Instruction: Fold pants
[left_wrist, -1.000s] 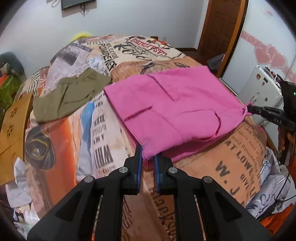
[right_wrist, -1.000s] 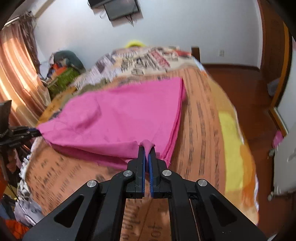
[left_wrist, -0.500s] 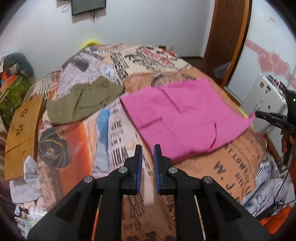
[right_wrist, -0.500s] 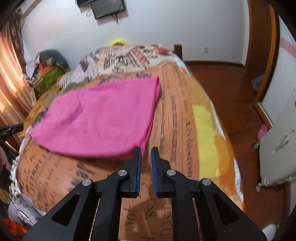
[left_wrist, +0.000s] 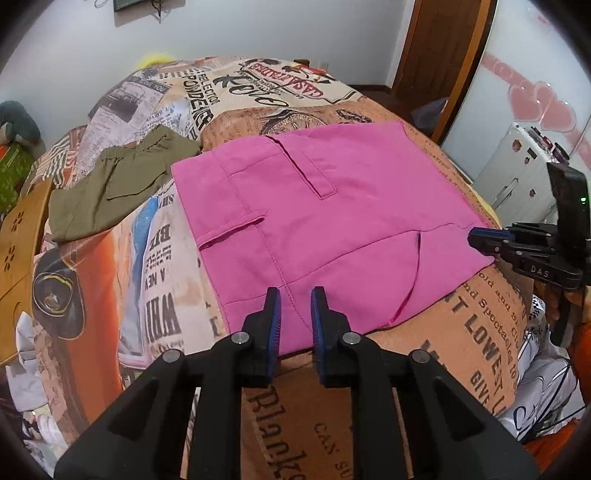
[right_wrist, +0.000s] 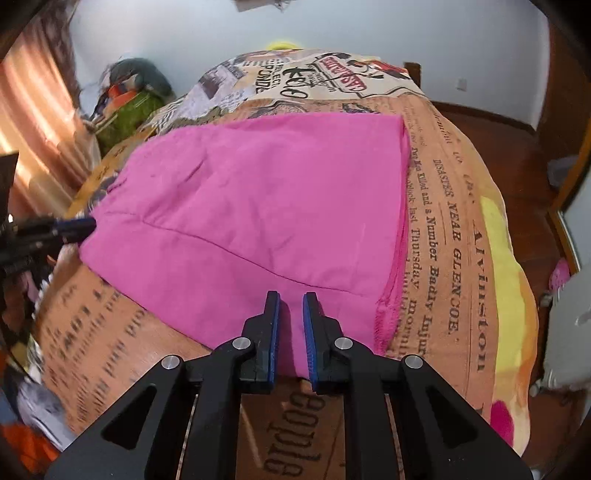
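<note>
Pink pants (left_wrist: 332, 221) are seen folded into a broad flat rectangle at the centre of both views, spread on a newspaper-print blanket (left_wrist: 480, 332) that covers the bed. A back pocket flap and a belt loop are visible on the upper layer in the left wrist view; stacked fabric edges are shown along the right side of the frame in the right wrist view.

Left gripper (left_wrist: 294, 295) — held over the near edge of the pants at lower centre, jaws parted, nothing pinched between the blue pads. Right gripper (right_wrist: 290, 297) — likewise positioned over the near hem at lower centre, a gap left between its fingers, no cloth caught.

The right gripper is also seen at the right edge of the left wrist view, its tip beside a corner of the pants.

Olive shorts (left_wrist: 118, 184) are noted in the upper left, apart from the pink fabric. A wooden board (left_wrist: 18, 251) is seen at the far left edge.
</note>
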